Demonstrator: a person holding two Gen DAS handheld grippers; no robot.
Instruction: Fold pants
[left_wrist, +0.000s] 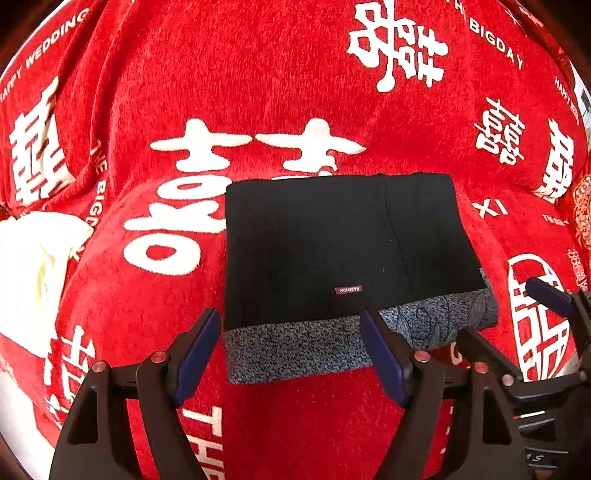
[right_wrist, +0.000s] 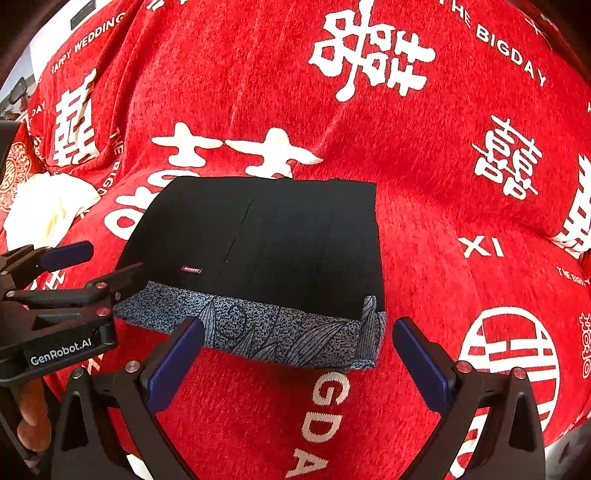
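Note:
The black pants lie folded into a neat rectangle on the red blanket, with a grey patterned band along the near edge and a small label. They also show in the right wrist view. My left gripper is open and empty, just above the near edge of the grey band. My right gripper is open and empty, near the band's front edge. The left gripper shows at the left of the right wrist view; the right gripper shows at the right of the left wrist view.
A red blanket with white characters and lettering covers the whole surface. A cream cloth lies crumpled at the left, also in the right wrist view.

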